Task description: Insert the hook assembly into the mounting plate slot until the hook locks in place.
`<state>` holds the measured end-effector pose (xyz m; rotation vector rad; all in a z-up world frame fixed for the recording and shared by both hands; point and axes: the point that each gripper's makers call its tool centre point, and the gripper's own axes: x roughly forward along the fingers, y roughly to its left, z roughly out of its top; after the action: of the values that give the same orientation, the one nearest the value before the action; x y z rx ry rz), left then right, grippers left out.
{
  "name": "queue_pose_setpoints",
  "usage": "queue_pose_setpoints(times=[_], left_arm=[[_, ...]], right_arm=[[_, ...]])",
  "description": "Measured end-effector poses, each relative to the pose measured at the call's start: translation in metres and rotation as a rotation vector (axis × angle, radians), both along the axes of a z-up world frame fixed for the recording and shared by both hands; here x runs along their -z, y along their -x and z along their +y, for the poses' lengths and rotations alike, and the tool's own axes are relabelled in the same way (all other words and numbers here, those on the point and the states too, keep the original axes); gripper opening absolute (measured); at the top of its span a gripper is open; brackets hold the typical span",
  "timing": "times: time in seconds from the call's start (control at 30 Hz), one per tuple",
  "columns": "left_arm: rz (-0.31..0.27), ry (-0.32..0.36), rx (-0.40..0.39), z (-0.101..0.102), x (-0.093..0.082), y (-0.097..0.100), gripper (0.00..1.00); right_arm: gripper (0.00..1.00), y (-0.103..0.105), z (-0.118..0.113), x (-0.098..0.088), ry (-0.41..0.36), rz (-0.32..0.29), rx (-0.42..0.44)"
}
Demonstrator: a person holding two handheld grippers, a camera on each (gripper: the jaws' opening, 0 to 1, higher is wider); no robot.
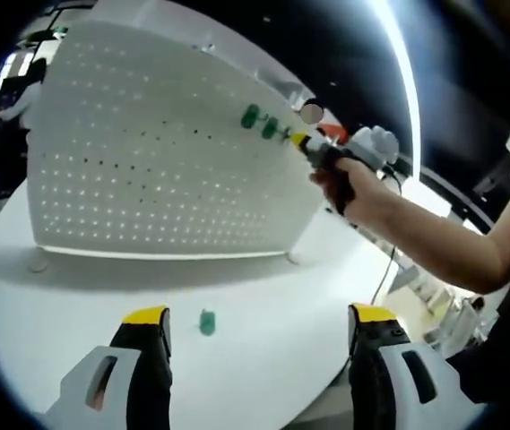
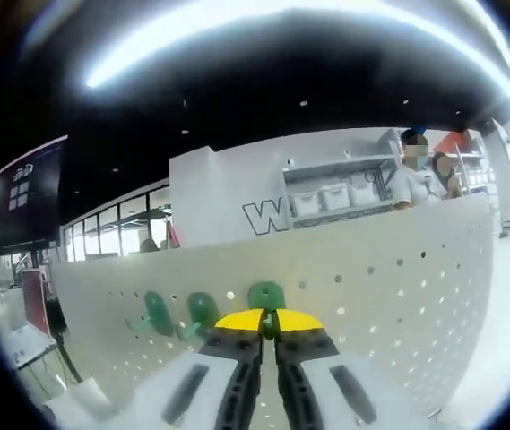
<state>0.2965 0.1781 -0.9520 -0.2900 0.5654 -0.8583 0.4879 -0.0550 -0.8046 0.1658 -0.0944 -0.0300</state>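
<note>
A white pegboard stands upright on the white table. Two green hooks are mounted near its upper right part. Beside them my right gripper, held in a person's hand, presses a third green hook against the board. In the right gripper view, my right gripper is shut on that green hook, which touches the pegboard; the two mounted hooks sit to its left. My left gripper hovers open over the table, and a loose green hook lies between its jaws' lines.
The person's forearm reaches in from the right in the left gripper view. The rounded table edge runs close at lower right. A small white foot lies at the board's left base. People and shelves stand beyond the pegboard.
</note>
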Motion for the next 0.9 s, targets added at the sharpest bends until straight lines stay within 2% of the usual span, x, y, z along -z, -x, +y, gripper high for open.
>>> queue_pose_setpoints(times=[0.13, 0.4, 0.53, 0.9], left_arm=[[0.006, -0.011, 0.001, 0.002, 0.003, 0.003, 0.83], [0.013, -0.04, 0.004, 0.004, 0.008, 0.009, 0.83], [0.027, -0.11, 0.011, 0.009, 0.023, 0.013, 0.83], [0.047, -0.17, -0.001, 0.016, 0.035, 0.022, 0.83]], right_arm=[[0.08, 0.002, -0.002, -0.003, -0.006, -0.001, -0.005], [0.12, 0.025, -0.003, -0.015, 0.048, -0.016, -0.034], [0.14, 0.039, -0.005, -0.018, 0.057, -0.017, -0.052], [0.17, 0.071, -0.007, 0.003, 0.096, 0.069, -0.112]])
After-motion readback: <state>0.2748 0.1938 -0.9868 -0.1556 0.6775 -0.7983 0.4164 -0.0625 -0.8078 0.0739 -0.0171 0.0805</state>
